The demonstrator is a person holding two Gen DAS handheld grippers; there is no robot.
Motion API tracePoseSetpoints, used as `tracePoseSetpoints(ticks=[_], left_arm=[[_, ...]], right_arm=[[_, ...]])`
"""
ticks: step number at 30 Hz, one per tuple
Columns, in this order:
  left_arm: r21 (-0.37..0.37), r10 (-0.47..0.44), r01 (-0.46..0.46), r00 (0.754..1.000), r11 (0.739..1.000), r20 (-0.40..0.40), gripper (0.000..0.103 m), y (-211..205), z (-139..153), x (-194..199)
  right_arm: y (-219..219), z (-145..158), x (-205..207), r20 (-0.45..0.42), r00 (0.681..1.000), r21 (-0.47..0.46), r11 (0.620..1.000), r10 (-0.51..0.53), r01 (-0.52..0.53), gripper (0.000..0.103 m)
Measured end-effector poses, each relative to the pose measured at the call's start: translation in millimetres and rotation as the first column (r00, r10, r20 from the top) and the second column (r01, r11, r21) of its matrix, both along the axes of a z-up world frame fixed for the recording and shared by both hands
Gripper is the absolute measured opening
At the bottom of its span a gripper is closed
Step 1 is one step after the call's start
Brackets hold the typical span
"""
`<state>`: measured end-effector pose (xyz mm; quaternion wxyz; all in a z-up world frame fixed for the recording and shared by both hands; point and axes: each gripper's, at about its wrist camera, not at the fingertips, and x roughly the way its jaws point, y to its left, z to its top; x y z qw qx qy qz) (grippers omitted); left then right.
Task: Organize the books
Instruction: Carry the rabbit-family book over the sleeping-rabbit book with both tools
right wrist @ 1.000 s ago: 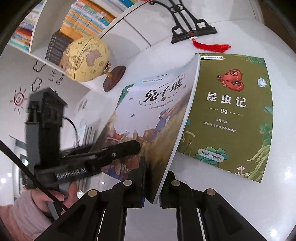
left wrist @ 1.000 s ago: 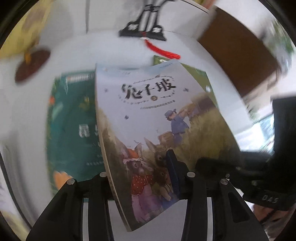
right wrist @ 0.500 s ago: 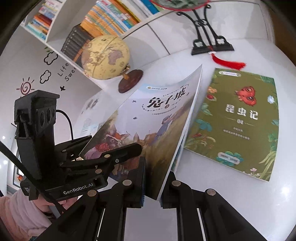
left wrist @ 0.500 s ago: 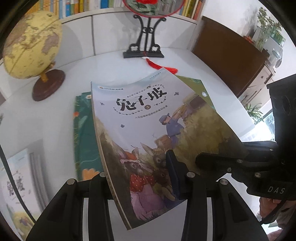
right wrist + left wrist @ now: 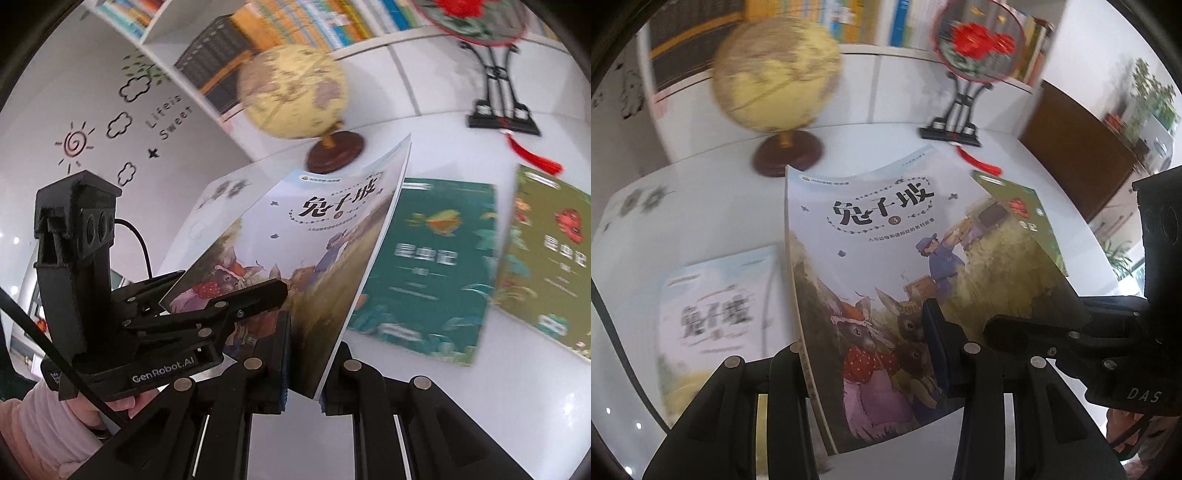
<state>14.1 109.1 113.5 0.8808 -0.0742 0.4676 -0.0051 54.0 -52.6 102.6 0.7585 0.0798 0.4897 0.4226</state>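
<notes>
White tabletop before bookshelves; globe beyond both claws. Rabbit book, lifted clear: left gripper pinches its spine corner, right gripper its page edge, teal book just right. Risk: thin corner grips, so the cover may sag or slip.

Both grippers, the left gripper and the right gripper, look like matt black plastic with small shiny metal screw heads. The rabbit book is paper with a smooth, slightly satin cover. The teal book and the olive book look like smooth paper too. The worktop is glossy white and throws reflections. The globe's base looks like polished dark wood. The person's sleeve is soft pink cloth.
</notes>
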Motion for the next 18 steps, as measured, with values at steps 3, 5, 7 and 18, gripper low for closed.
tracePoseSetpoints(ticks=[3, 5, 7, 18], left_arm=[[-0.002, 0.034, -0.034, 0.999, 0.999, 0.006, 0.038, 24.4, 3.0, -16.4], [-0.001, 0.061, -0.061, 0.998, 0.998, 0.008, 0.038, 39.8, 4.3, -27.1], [-0.001, 0.088, -0.088, 0.996, 0.996, 0.009, 0.038, 56.8, 4.5, -38.4], [-0.019, 0.177, -0.178, 0.984, 0.984, -0.028, 0.038, 120.9, -10.6, -81.3]], right_arm=[[29.7, 4.3, -12.0, 0.003, 0.999, 0.006, 0.999, 0.032, -0.032, 0.011], [51.2, 6.5, -21.1, 0.013, 0.998, 0.006, 0.999, 0.054, -0.054, 0.011], [67.0, 6.9, -26.6, 0.009, 0.998, 0.009, 0.998, 0.068, -0.068, 0.011], [150.5, -4.5, -61.2, -0.018, 0.989, -0.004, 0.989, 0.146, -0.146, 0.012]])
